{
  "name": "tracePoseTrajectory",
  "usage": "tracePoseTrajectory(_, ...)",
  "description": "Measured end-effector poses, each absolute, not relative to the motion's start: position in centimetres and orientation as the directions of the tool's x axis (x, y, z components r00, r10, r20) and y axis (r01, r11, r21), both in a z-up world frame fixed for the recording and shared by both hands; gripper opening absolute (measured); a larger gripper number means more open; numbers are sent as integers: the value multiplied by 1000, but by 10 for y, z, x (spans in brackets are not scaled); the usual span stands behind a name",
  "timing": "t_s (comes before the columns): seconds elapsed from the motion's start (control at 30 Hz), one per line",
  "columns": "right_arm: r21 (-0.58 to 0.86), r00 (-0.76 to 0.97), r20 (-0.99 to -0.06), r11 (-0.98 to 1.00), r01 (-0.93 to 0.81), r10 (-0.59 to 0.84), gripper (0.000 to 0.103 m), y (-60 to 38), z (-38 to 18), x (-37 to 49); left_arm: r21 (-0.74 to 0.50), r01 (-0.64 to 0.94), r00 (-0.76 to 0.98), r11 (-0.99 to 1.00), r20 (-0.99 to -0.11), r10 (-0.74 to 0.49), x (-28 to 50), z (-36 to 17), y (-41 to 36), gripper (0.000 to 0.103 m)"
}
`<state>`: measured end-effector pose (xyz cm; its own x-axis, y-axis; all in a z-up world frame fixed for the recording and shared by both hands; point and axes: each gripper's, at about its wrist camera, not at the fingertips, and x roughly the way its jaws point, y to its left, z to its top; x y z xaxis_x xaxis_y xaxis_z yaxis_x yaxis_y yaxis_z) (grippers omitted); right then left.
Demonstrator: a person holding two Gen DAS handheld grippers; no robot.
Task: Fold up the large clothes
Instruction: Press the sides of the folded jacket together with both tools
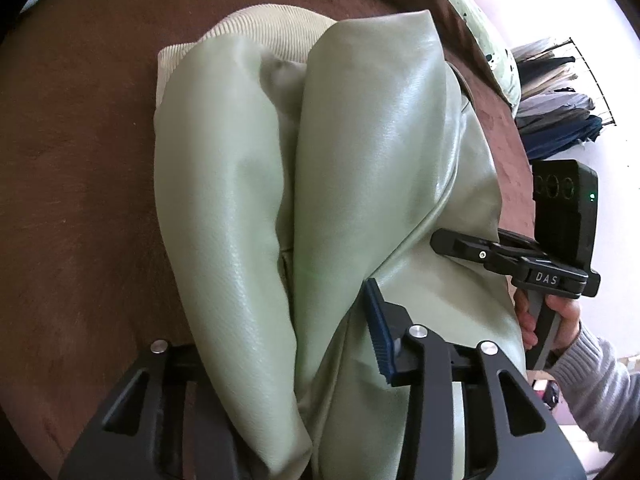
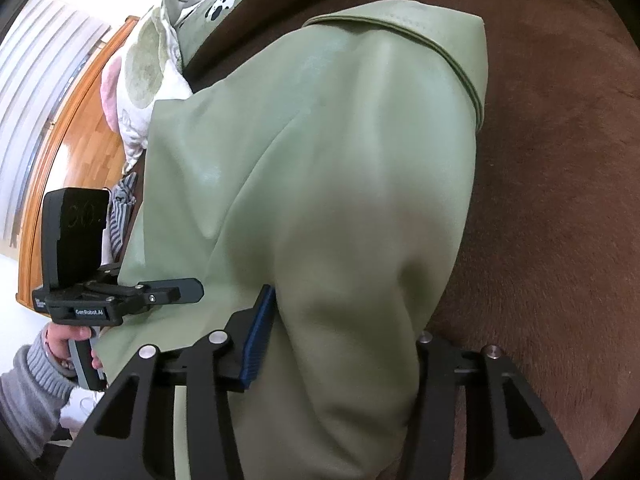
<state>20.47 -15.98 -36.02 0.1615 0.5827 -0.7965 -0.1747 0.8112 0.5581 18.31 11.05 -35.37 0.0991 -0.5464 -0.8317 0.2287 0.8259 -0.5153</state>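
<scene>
A pale green leather-like jacket [image 1: 360,152] with a cream ribbed hem [image 1: 260,28] lies bunched on a brown plush surface [image 1: 80,200]. My left gripper [image 1: 288,344] is shut on a thick fold of the jacket; one blue pad [image 1: 380,332] shows, the other finger is hidden under the cloth. My right gripper [image 2: 344,332] is shut on another fold of the same jacket [image 2: 340,160]; its blue pad [image 2: 256,340] shows. Each view shows the other gripper at the jacket's edge: the right one [image 1: 460,246], the left one [image 2: 176,290].
The brown surface [image 2: 560,200] spreads around the jacket. A spotted green pillow [image 1: 480,20] lies at its far edge. A rack of folded clothes [image 1: 560,96] stands beyond. A wooden bed frame [image 2: 72,128] and soft bedding [image 2: 140,72] show in the right wrist view.
</scene>
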Motion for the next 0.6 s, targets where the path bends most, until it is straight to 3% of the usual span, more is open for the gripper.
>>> tracePoseTrajectory(0.6, 591, 171, -761, 777, -216, 626, 25, -158, -334, 206, -475, 225, 174, 850, -839, -515, 180, -332, 112, 34)
